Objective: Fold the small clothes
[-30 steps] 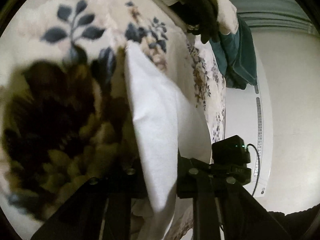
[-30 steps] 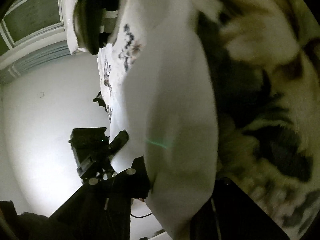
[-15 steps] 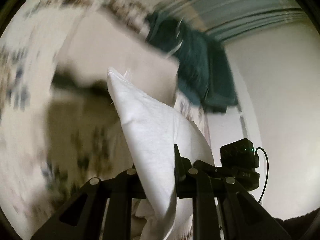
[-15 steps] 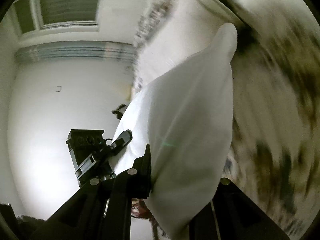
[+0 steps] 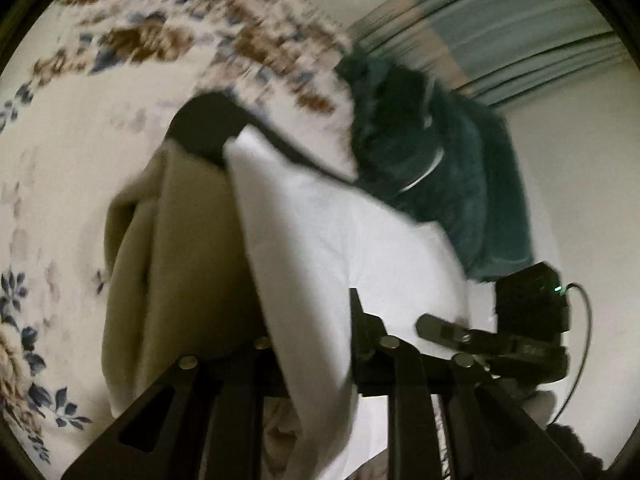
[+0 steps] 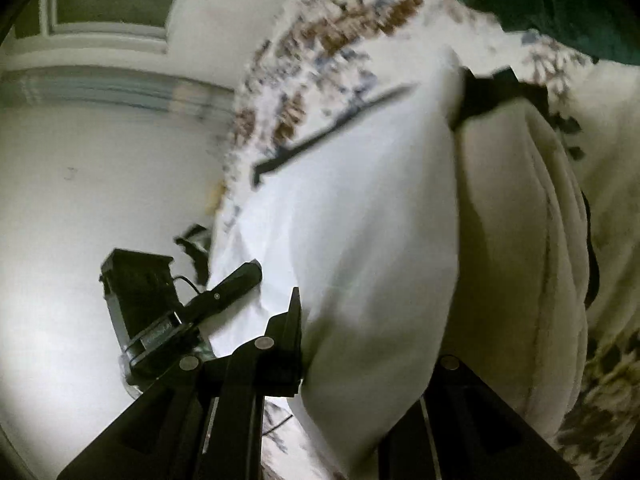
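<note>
Two grippers, left (image 5: 308,344) loosening and right (image 6: 360,340) nearly closed, each pinch one white cloth (image 5: 320,240) above one floral bedspread (image 5: 80,120).

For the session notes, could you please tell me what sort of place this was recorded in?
Most likely a bedroom at home: a floral bedspread serves as the work surface, clothes such as a dark green garment lie on it, and a curtain hangs by the plain wall.
</note>
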Demonstrator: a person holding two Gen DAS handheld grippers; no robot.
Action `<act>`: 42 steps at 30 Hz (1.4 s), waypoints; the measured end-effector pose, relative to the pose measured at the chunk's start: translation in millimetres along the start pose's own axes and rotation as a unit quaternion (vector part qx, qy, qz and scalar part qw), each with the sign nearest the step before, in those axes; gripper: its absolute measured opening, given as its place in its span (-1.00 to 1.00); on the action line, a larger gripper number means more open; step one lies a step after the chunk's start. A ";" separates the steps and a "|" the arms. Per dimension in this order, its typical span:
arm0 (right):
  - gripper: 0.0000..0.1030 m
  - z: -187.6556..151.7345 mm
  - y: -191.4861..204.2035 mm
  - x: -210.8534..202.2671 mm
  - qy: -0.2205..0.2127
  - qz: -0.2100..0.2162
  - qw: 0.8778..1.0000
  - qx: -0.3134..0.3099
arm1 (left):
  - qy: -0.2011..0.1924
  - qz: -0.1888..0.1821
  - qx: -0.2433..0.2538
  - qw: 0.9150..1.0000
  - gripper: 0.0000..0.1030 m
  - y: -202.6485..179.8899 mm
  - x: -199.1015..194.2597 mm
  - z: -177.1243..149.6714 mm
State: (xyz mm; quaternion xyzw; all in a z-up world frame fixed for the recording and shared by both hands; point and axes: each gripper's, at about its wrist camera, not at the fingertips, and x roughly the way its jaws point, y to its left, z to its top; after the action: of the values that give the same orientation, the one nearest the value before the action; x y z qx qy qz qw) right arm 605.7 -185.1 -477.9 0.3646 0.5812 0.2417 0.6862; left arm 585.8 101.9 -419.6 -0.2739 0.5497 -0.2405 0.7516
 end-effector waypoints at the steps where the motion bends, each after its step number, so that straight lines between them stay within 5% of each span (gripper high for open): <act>1: -0.74 0.5 -1.7 1.4 0.006 -0.005 1.000 -0.004 | 0.000 -0.003 -0.003 1.000 -0.60 0.6 -1.8 -2.4; 3: -0.67 -0.7 -2.7 0.8 0.016 -0.021 1.000 -0.009 | 0.003 0.005 -0.012 1.000 -0.49 1.3 -4.2 -7.3; 8: 0.03 -7.8 13.5 -6.3 0.010 -0.155 0.987 -0.048 | -0.010 0.080 -0.009 0.997 -0.23 -10.5 -21.2 -21.1; 12: 0.17 -32.1 37.4 -17.6 -0.020 -0.278 0.956 -0.092 | -0.031 0.146 0.008 0.989 -0.05 -23.2 -30.0 -28.8; 15: 0.58 -49.1 50.6 -25.9 -0.048 -0.351 0.929 -0.103 | -0.060 0.200 0.035 0.977 0.02 -39.1 -41.0 -39.9; 17: 0.89 -63.4 54.7 -35.2 -0.061 -0.386 0.915 -0.101 | -0.076 0.245 0.057 0.965 0.50 -51.0 -47.3 -50.1; 18: 0.99 -70.1 59.2 -39.2 -0.064 -0.399 0.909 -0.103 | -0.079 0.263 0.068 0.959 0.92 -56.7 -49.7 -56.0; 22: 0.99 -97.5 74.0 -58.7 -0.085 -0.455 0.879 -0.110 | -0.096 0.309 0.101 0.941 1.00 -75.1 -61.4 -80.8; 26: 1.00 -125.6 99.1 -89.2 -0.117 -0.490 0.856 -0.116 | -0.107 0.316 0.110 0.936 1.00 -93.9 -83.0 -101.4; 33: 1.00 -190.8 149.9 -158.7 -0.148 -0.484 0.855 -0.114 | -0.127 0.330 0.126 0.927 1.00 -153.7 -147.9 -146.3; 42: 1.00 -302.4 251.3 -266.3 -0.223 -0.482 0.836 -0.139 | -0.183 0.324 0.139 0.918 1.00 -236.7 -251.2 -212.9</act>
State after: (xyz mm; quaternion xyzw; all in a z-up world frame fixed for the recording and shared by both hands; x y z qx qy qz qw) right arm 279.1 -164.7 -133.7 -0.0173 0.4748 -0.1294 0.8704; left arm 297.2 63.2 -137.4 -0.0124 0.4223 -0.0033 0.9064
